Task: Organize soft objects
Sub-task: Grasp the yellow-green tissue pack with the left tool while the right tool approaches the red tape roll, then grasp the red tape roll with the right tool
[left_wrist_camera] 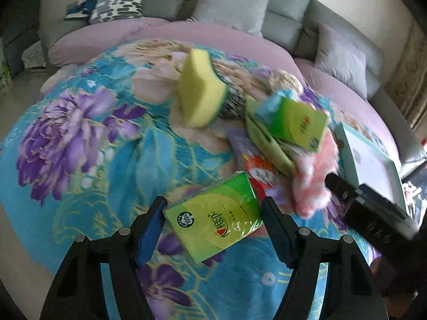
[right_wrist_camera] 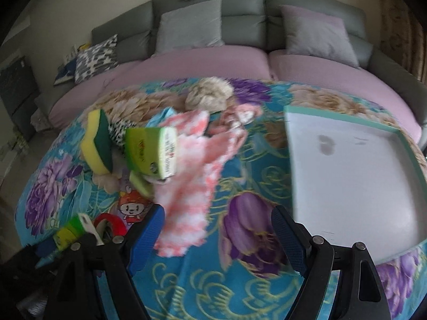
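Observation:
My left gripper (left_wrist_camera: pixel 213 214) is shut on a green tissue pack (left_wrist_camera: pixel 216 224), holding it above the flowered blanket (left_wrist_camera: pixel 80 138). A yellow and green sponge (left_wrist_camera: pixel 198 90) stands further back, next to a second green tissue pack (left_wrist_camera: pixel 299 122) lying on a pile of cloths. A pink and white fluffy cloth (left_wrist_camera: pixel 312 176) lies to the right. My right gripper (right_wrist_camera: pixel 217 225) is open and empty over the blanket (right_wrist_camera: pixel 240 280), with the pink fluffy cloth (right_wrist_camera: pixel 192 176) just ahead of its left finger. The sponge (right_wrist_camera: pixel 98 141) and second tissue pack (right_wrist_camera: pixel 152 154) lie to the left.
A shallow teal-rimmed white tray (right_wrist_camera: pixel 347 165) sits on the blanket at the right and shows in the left wrist view (left_wrist_camera: pixel 371 160). A beige fluffy item (right_wrist_camera: pixel 208 93) lies at the back. A grey sofa with cushions (right_wrist_camera: pixel 192 26) stands behind.

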Tool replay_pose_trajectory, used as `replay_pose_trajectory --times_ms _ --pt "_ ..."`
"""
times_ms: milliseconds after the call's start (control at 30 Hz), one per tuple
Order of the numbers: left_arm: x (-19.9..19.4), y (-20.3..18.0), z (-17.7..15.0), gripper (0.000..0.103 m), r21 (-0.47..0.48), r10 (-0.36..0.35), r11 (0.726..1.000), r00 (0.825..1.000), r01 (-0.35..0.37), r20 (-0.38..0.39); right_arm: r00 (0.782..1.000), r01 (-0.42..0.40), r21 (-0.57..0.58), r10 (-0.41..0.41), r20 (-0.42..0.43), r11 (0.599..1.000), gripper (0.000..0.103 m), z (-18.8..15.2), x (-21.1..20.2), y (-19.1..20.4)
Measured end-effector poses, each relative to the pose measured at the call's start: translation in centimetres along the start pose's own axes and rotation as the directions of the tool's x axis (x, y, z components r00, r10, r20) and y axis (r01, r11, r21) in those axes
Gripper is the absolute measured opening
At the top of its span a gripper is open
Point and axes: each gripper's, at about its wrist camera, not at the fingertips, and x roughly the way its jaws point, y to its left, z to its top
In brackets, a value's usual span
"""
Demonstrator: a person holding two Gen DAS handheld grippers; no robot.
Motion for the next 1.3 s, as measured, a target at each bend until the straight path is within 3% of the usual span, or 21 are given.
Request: replay_pose_trajectory --times_ms 200,567,833,1167,1300 --pt "0.0 2.8 0.9 0.073 -0.078 0.012 0.997 1.000 -0.010 0.017 0.999 -0.044 -0.077 0.045 0.005 0.996 0.084 -0.1 0.4 2.3" --pt "-0.3 8.5 1.6 0.073 -0.184 0.109 0.977 0.994 -0.104 0.015 0.985 -0.173 -0.208 0.168 -0.038 0.963 0.082 -2.3 0.8 7.7" --pt "0.2 10.3 1.4 0.073 -0.224 0.111 0.969 0.994 -0.109 -0.004 0.982 -0.181 -0.275 0.159 -0.101 0.944 0.078 -4.0 2.3 10.4" --pt "0.5 10.4 1.3 0.073 -0.222 0.110 0.969 0.994 -0.111 -0.015 0.985 -0.166 -0.299 0.143 -0.096 0.940 0.060 -4.2 3.1 11.4" --pt "0.5 10.2 1.3 0.073 -0.213 0.119 0.970 0.993 -0.119 -0.016 0.984 -0.171 -0.299 0.149 -0.096 0.939 0.058 -4.2 3.1 11.3"
